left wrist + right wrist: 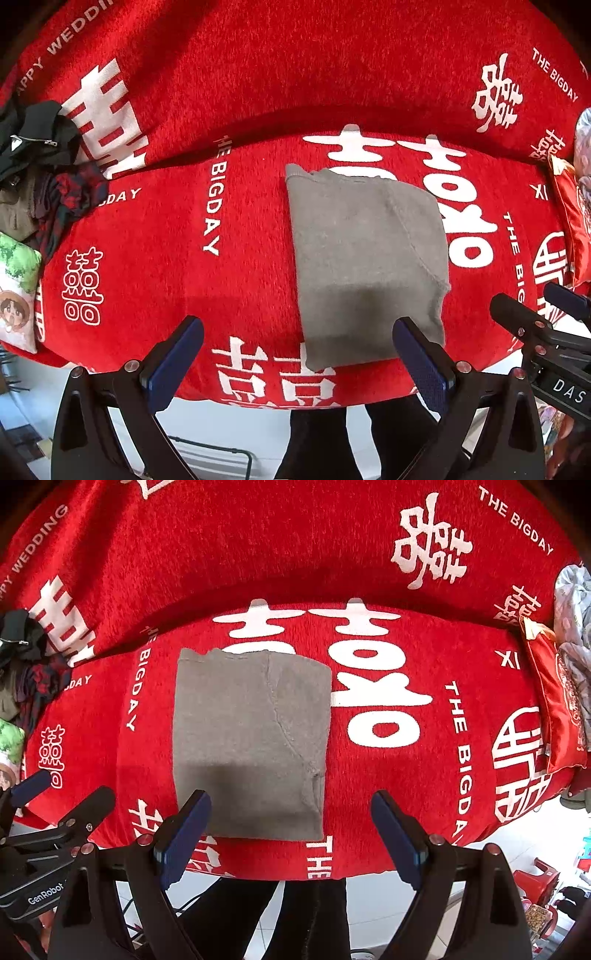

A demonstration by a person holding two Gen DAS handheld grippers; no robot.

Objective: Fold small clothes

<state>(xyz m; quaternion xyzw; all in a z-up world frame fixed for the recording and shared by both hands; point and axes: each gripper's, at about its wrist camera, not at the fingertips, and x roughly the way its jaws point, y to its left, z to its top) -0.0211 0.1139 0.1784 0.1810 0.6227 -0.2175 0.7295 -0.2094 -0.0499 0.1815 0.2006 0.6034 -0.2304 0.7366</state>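
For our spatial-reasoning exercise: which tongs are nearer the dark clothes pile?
Left. The left tongs hang on the clothes pile side; the right tongs sit beyond them, farther away.

Grey garment [365, 251] lying on red blanket [240, 92] w/ white lettering; dark plaid clothes [70, 195] sitting beside.

In your left wrist view, the folded garment [365, 258] lies on the blanket [221, 229] a little right of centre. The clothes pile [44, 162] sits at the left edge, with a cushion [18, 291] below it. Another cushion [570, 218] rests at the right edge. Your left hand-held gripper [297, 354] hangs at the bottom of the frame, jaws wide, one finger overlapping the garment's lower right corner. The right hand-held gripper [291, 827] hangs likewise in its own view, over the garment's lower edge.
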